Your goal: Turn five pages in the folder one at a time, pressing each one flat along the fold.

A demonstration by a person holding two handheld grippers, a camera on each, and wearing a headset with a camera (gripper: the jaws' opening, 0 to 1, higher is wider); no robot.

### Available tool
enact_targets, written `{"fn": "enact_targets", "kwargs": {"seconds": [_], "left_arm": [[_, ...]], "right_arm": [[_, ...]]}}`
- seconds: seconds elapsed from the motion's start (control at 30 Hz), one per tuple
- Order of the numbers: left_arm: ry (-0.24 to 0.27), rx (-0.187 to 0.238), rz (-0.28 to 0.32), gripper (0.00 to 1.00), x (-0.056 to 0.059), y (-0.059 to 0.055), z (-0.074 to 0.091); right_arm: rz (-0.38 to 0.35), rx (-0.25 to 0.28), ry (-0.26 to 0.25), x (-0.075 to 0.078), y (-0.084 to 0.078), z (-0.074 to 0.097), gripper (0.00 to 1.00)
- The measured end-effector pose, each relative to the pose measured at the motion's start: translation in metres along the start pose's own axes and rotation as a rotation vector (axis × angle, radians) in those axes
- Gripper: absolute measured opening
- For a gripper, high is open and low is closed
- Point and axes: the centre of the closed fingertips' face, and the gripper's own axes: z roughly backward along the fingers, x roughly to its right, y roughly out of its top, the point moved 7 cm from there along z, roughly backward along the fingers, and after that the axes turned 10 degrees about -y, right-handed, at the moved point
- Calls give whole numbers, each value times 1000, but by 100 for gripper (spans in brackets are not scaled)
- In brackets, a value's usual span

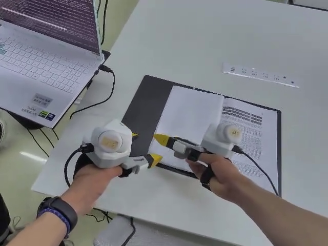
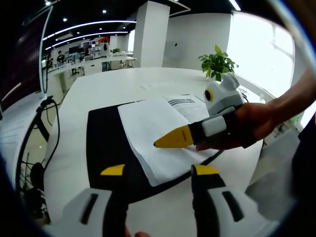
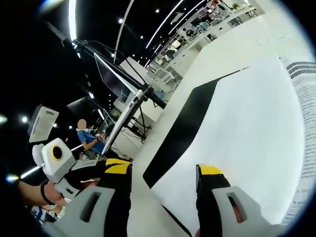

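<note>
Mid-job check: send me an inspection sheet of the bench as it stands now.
Surface: white table.
Job's things: folder open, black cover; blank page lies left of the printed page.
Clutter: open laptop at the left; socket strip beyond the folder.
Grippers: left gripper open at the folder's near edge; right gripper open over the blank page.
Cables: black laptop cable; gripper cable across the printed page.
Surroundings: open office, potted plant.
</note>
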Motion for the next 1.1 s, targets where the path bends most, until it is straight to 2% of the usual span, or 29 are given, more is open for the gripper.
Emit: {"fn": "enact_targets", "kwargs": {"seconds": [0.17, 0.33, 0.47, 0.6, 0.83, 1.0, 1.1], "left_arm": [[-8, -5, -8, 47, -2, 3, -7], [-26, -21, -28, 44, -2, 5, -18], [-35, -10, -36, 39, -3, 10, -25], [-44, -16, -47, 38, -4, 14, -33], [-58, -39, -54, 36, -6, 12, -43], [-76, -66, -55, 34, -4, 4, -49], [-78, -59, -51, 32, -5, 4, -49]], "right_arm": [[68, 26, -34, 10, 15, 21, 55], [118, 53, -67, 22, 26, 44, 52], [165, 55, -100, 30, 27, 60, 54], [197, 59, -126, 37, 28, 77, 55], [195, 87, -164, 48, 31, 101, 54], [184, 103, -186, 53, 29, 115, 53], [179, 97, -199, 56, 24, 122, 53]]}}
